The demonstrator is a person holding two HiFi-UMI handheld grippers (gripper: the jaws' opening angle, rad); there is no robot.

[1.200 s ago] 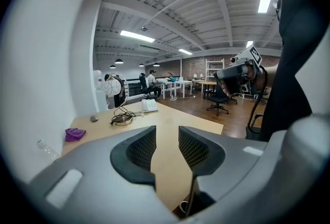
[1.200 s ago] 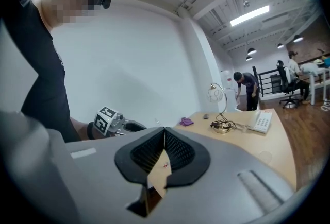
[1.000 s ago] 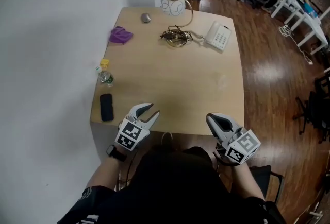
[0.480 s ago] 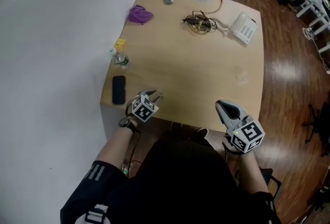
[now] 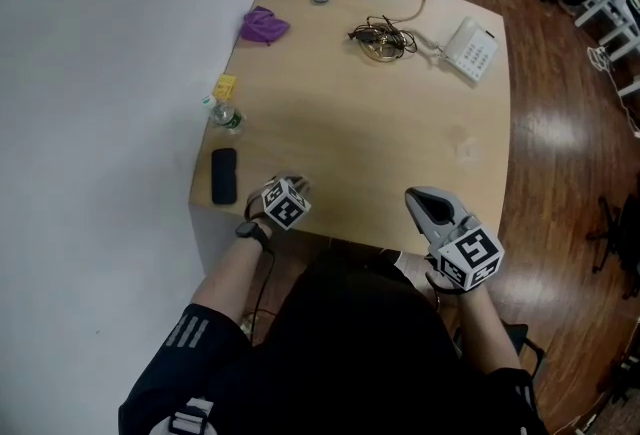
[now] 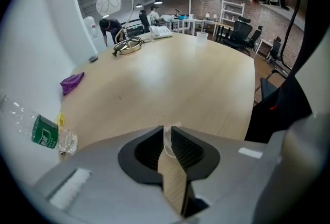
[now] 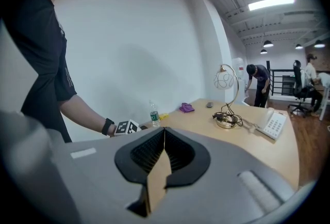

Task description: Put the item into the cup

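Currently left hand-held gripper (image 5: 296,184) is closing empty; right hand-held gripper (image 5: 413,196) sits shut.

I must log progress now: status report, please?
Left gripper closing, empty. Right gripper shut, empty. Cup across table, untouched. Nothing in the way.

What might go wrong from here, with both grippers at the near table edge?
The left gripper is closing its jaws on nothing, so no item is held. The bottle stands at the left edge of the table, near it; a careless sweep may topple it. The clear cup is faint and easy to bump.
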